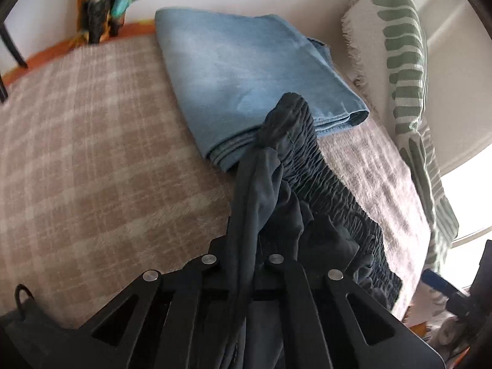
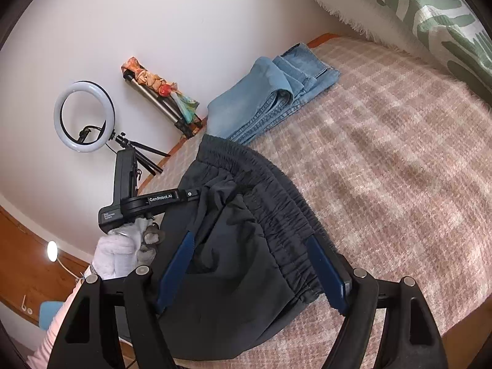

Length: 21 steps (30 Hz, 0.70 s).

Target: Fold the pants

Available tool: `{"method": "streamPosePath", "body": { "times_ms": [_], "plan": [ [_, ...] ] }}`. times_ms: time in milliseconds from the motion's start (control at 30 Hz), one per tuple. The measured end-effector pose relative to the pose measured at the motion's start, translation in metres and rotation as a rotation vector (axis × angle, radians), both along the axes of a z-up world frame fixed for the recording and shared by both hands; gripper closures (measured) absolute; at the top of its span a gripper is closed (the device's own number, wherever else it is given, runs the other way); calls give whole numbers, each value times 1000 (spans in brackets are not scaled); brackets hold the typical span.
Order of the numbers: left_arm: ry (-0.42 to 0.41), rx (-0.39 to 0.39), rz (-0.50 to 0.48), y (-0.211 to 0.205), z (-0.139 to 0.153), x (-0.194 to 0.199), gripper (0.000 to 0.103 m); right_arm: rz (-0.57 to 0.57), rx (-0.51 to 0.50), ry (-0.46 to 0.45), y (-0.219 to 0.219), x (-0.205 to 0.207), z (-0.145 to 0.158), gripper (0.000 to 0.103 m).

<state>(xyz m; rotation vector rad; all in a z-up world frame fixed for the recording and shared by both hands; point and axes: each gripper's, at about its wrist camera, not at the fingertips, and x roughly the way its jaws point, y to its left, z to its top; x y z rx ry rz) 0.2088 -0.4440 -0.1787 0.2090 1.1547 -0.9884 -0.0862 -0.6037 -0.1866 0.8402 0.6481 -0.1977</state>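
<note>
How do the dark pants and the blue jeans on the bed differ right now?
The dark pants are near-black thin fabric with a gathered elastic waistband; the blue jeans are light denim. The dark pants are bunched and pinched in the left gripper; the blue jeans lie folded, untouched, nearer the wall. Both rest on the plaid blanket.

Dark pants [image 2: 246, 230], gathered elastic waistband, bunched and partly lifted off plaid bed, beside folded jeans

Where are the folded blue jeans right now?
The folded light-blue denim jeans lie at the far edge of the pink plaid blanket by the white wall, just beyond the dark elastic-waist pants; in the left wrist view they sit upper centre.
</note>
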Motion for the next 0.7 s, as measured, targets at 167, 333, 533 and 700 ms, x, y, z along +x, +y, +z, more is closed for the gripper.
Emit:
{"method": "streamPosePath", "body": {
  "times_ms": [167,333,533,700],
  "plan": [
    [-65,-87,-77,3,38,-33,101,-22,1,6,-4,-4,0,24],
    [-148,-118,-225,12,69,-91,102,-42,29,-19,-9,-11,3,24],
    [-170,-46,-402,22,52,-161,102,-77,88,-75,-22,-28,4,24],
    [-184,10,-456,19,25,-189,102,-92,181,-65,-36,-37,-13,24]
  ]
}}
